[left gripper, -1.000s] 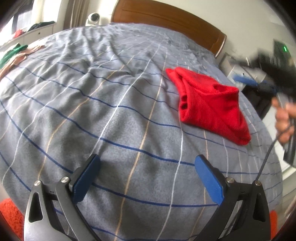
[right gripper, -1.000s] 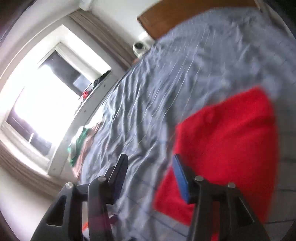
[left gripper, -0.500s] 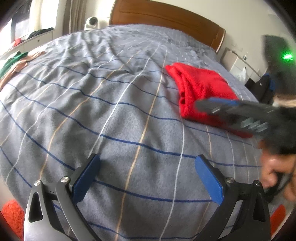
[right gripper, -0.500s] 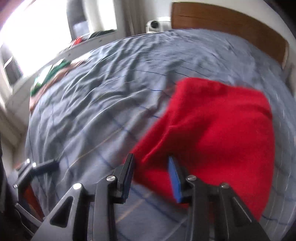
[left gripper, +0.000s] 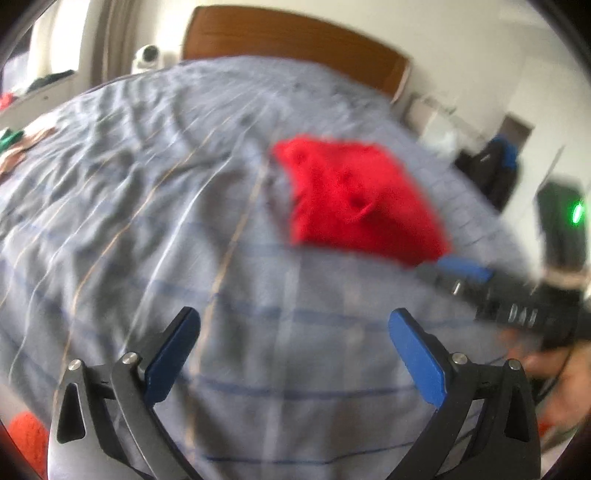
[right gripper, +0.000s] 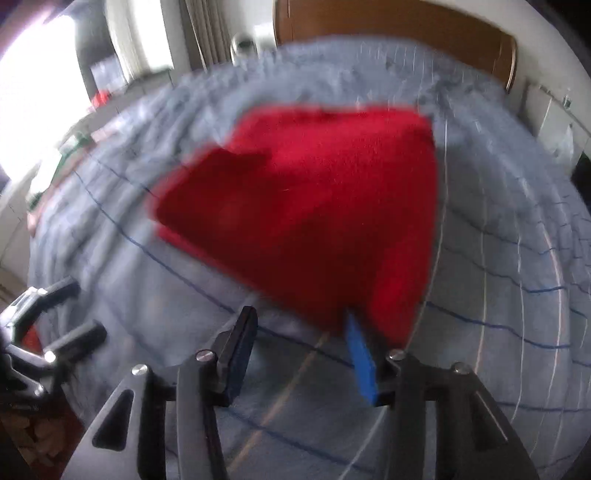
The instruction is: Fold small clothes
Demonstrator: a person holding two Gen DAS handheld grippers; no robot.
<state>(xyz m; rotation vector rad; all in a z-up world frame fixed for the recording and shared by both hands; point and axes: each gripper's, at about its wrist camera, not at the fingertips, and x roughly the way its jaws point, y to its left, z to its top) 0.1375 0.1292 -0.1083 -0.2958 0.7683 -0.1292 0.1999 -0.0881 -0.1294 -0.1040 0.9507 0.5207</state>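
The right gripper (right gripper: pixel 301 347), fingers narrowly parted, should bite the red garment (right gripper: pixel 314 206)'s near corner cleanly; the left gripper (left gripper: pixel 293 345) waits, fingers wide, over the bed (left gripper: pixel 147 221).

We note a bed covered by a grey bedspread (left gripper: pixel 155 206) with blue, white and tan grid lines, backed by a brown wooden headboard (left gripper: pixel 295 37). Walls are white (left gripper: pixel 480 55). A bright window (right gripper: pixel 40 85) with curtains (right gripper: pixel 192 33) stands left; a small white camera (left gripper: pixel 147 57) sits beside the headboard.
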